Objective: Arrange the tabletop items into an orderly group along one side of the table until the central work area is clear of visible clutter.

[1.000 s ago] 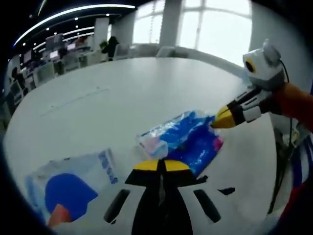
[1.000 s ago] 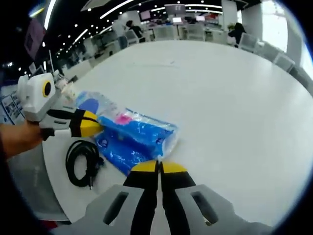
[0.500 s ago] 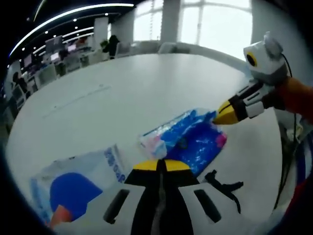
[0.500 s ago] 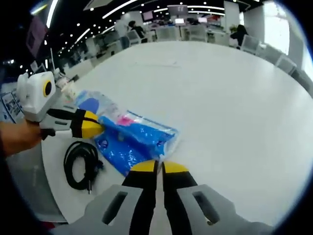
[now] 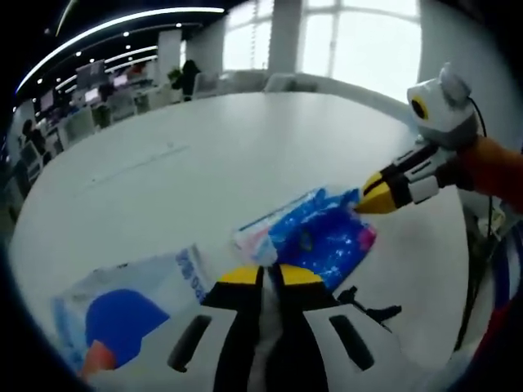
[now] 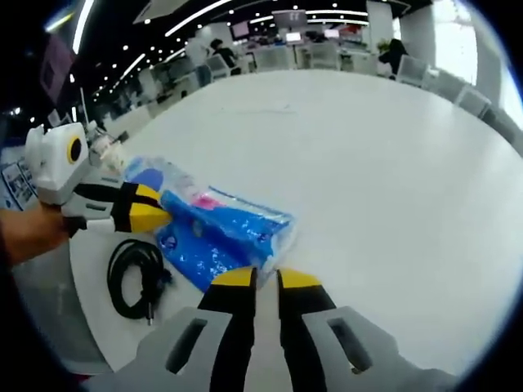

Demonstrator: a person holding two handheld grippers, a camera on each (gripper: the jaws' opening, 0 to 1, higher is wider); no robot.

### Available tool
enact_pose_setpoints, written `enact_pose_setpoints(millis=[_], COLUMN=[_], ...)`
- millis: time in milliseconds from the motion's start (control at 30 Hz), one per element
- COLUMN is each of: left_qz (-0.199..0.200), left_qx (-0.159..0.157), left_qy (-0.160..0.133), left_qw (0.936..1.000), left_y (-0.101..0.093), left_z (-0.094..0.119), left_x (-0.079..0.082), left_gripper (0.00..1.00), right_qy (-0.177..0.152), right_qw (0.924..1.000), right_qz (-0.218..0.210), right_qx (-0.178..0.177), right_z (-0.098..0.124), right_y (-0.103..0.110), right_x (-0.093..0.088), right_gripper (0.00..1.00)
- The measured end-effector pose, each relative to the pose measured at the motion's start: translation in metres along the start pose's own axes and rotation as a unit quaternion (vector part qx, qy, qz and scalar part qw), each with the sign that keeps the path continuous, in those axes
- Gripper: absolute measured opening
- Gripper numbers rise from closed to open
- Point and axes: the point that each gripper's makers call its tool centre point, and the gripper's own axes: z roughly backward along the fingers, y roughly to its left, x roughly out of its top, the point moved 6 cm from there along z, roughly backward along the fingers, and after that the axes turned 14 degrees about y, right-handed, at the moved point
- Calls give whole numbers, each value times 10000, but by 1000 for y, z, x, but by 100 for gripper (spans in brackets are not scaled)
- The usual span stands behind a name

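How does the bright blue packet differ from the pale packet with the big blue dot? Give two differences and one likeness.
The bright blue packet is blue nearly all over; the pale packet is whitish and see-through with one large blue dot. The blue packet lies between both grippers' tips; the pale one lies off to the side. Both are crinkly plastic lying flat on the white table.

Two handheld grippers, yellow-tipped, pointing toward each other across a table.

In the left gripper view, the left gripper (image 5: 262, 276) rises from six o'clock, its black jaws with yellow tips standing a narrow slit apart. The right gripper (image 5: 365, 198) enters from three o'clock, yellow tips drawn to a point and aimed toward nine o'clock, held by a person's hand (image 5: 478, 163) in an orange sleeve. In the right gripper view, the right gripper (image 6: 266, 279) rises from six o'clock with a clear gap between its yellow tips. The left gripper (image 6: 160, 216) comes in from nine o'clock, tips together as far as can be seen, with a hand (image 6: 29, 231) behind it.
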Motion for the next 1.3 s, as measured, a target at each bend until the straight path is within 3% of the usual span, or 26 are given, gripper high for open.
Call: enact_pose_setpoints(millis=[200, 533, 833, 1033, 1167, 1233, 1300], left_qz=[79, -97, -168, -89, -142, -162, -222], left_qx=[40, -27, -81, -302, -628, -759, -899], left_qy=[-16, -418, -502, -556, -626, -727, -596], left_qw=[10000, 9991, 9986, 9980, 9960, 9943, 9939], left_y=[2, -7, -8, -12, -21, -24, -25], left_z=[7, 36, 46, 49, 51, 53, 55], left_x=[1, 14, 14, 14, 11, 9, 2], left_gripper=[13, 18, 32, 61, 79, 95, 98], right_qy=[0, -252, -580, -804, -934, -993, -1064], right_qw=[10000, 9996, 9978, 9964, 9955, 9949, 9943], right_qz=[6, -48, 6, 32, 119, 126, 103], right_qx=[-34, -141, -314, -258, -145, -82, -11], right_z=[1, 18, 37, 45, 50, 53, 56], right_y=[1, 2, 4, 10, 15, 19, 23], right_x=[0, 2, 7, 6, 5, 3, 1], right_gripper=[11, 18, 47, 73, 86, 92, 98])
